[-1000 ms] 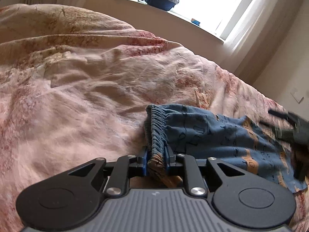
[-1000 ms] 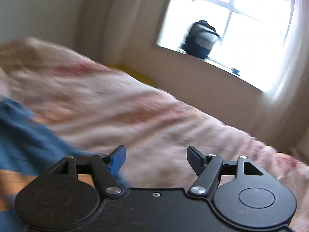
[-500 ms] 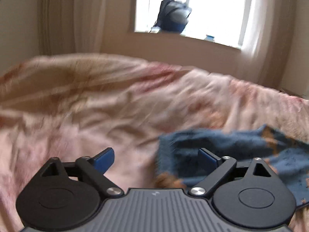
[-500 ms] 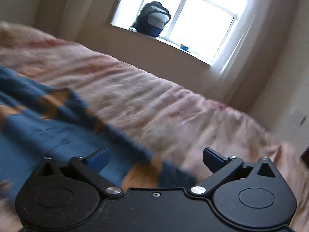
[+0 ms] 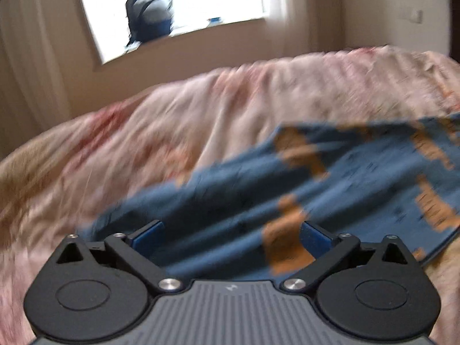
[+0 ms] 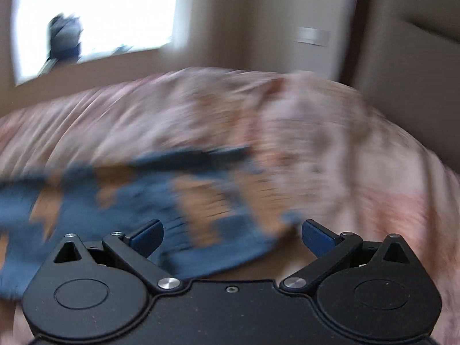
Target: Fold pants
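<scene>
The left hand-held gripper has let go of the elastic waistband it pinched a second ago; its jaws are opening, nearly full wide, nothing pressed between them. The right hand-held gripper gapes wide and empty too. Both have swung over the pants, soft blue cloth with orange patches lying loosely creased on the bed, whose pink quilt is rumpled. I judge one fold laid, another due.
</scene>
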`<state>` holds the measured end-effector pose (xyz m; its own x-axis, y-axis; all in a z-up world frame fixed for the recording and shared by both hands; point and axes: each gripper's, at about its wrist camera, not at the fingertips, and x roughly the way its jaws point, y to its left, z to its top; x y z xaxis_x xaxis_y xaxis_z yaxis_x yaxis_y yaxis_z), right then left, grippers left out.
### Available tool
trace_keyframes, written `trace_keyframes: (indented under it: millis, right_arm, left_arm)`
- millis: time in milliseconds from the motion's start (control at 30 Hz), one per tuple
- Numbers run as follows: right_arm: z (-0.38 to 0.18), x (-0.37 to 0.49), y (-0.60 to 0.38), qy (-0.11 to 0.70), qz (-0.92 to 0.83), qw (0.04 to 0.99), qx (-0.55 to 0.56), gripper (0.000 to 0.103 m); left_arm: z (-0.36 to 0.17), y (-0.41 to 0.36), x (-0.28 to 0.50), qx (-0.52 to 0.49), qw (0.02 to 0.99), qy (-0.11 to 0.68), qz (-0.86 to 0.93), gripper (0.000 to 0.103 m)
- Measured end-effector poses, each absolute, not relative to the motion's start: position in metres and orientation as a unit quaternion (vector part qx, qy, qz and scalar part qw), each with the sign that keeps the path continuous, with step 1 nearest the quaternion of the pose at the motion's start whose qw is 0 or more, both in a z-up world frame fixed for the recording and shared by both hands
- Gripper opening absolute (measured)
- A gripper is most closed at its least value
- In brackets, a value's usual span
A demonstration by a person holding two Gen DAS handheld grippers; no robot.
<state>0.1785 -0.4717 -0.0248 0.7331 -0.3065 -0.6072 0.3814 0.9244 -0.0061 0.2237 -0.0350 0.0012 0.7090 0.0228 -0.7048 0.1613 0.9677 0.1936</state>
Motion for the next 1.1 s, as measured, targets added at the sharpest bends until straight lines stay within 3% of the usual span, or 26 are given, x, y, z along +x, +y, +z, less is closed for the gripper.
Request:
trace_keyframes:
  millis: [233, 500, 667, 767, 933, 1100]
  right_arm:
    - [-0.051, 0.162, -0.520, 0.275, -0.170, 0.888, 0.326, 0.102]
    - [-0.060, 0.159, -0.522, 0.247, -0.162, 0.891, 0.345, 0.103]
    - [-0.063, 0.149, -0.535, 0.218, -0.143, 0.886, 0.383, 0.102]
    - [-0.064, 0.146, -0.541, 0.203, -0.146, 0.882, 0.400, 0.093]
    - [-0.068, 0.141, -0.550, 0.200, -0.170, 0.873, 0.411, 0.065]
    - [-0.068, 0.138, -0.551, 0.203, -0.190, 0.867, 0.413, 0.045]
  left_arm:
    - [0.048, -0.159, 0.310, 0.150, 0.877, 0.408, -0.204, 0.103]
    - [0.025, -0.339, 0.361, 0.170, 0.835, 0.386, -0.354, 0.103]
    - [-0.013, -0.405, 0.350, 0.249, 0.799, 0.354, -0.417, 0.102]
    - [-0.033, -0.423, 0.348, 0.279, 0.792, 0.357, -0.408, 0.102]
    - [-0.042, -0.423, 0.347, 0.259, 0.798, 0.367, -0.402, 0.103]
    - [-0.042, -0.421, 0.346, 0.257, 0.799, 0.368, -0.400, 0.103]
